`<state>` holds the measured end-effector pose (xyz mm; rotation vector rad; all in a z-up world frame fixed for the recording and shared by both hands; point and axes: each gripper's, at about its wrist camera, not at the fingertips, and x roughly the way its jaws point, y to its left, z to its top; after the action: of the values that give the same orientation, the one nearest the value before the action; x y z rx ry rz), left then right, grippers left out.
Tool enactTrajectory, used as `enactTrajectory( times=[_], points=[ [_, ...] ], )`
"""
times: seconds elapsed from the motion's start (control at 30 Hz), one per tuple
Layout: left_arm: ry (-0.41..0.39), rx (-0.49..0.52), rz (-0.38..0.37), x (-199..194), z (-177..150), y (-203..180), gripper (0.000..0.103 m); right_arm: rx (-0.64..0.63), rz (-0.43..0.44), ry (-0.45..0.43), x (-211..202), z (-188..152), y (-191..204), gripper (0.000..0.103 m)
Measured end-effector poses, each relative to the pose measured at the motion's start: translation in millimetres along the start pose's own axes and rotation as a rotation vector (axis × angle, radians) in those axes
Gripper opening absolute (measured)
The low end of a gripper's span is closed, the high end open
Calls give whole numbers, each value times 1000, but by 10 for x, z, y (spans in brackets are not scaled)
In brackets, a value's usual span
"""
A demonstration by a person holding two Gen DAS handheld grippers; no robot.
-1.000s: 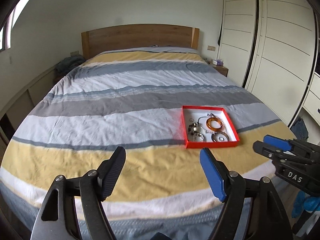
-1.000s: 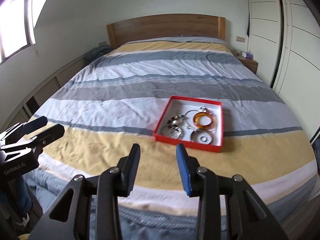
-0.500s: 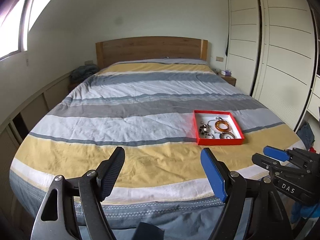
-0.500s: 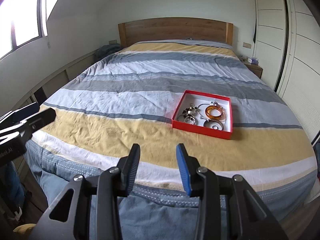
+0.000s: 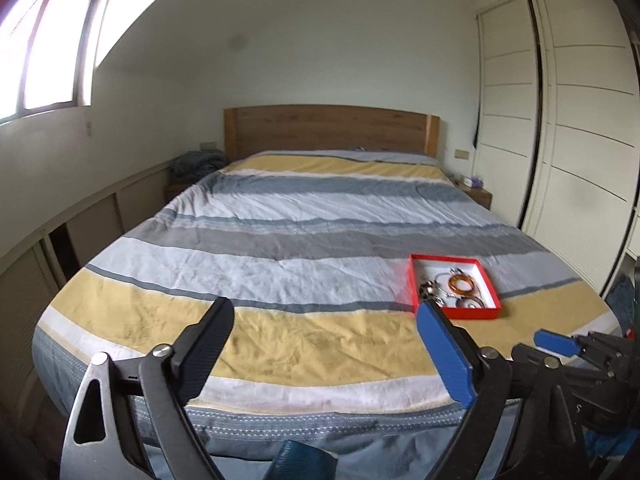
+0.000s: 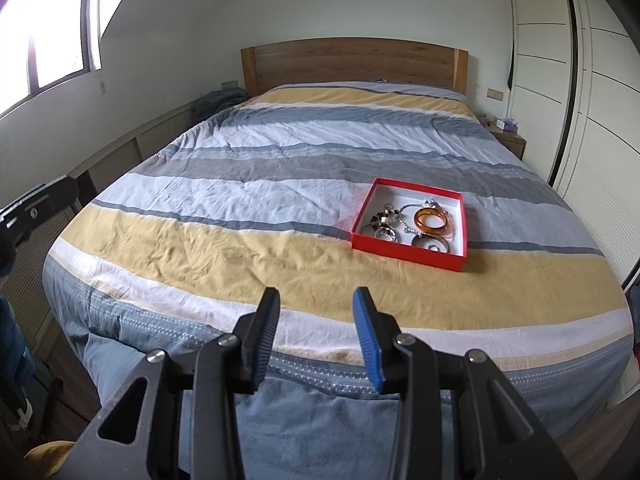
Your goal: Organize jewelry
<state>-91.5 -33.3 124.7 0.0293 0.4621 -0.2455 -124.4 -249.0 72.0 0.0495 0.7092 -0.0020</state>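
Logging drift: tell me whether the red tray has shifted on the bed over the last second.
No. The red tray sits on the same blue-grey stripe, its near edge at the yellow band of the bedspread; only the cameras backed away.

A big bed (image 6: 280,184) fills the room. A box (image 6: 408,250) sits on the bed, near the foot end and over to the right side. Inside the box lie a bangle (image 6: 430,221), some rings and chains, all close together. The headboard (image 6: 352,60) stands behind the bed at the far wall. A small table (image 6: 510,140) is right of the bed, by the headboard. A window (image 6: 52,40) is on the left wall. Closet doors (image 6: 600,92) run along the right.
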Motion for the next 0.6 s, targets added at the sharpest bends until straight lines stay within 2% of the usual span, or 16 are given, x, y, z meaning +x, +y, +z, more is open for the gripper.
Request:
enactTrajectory(
  times=[0.6],
  points=[
    [-8, 32, 27, 6, -103, 37, 97, -5, 13, 18, 13, -81, 21, 38]
  ],
)
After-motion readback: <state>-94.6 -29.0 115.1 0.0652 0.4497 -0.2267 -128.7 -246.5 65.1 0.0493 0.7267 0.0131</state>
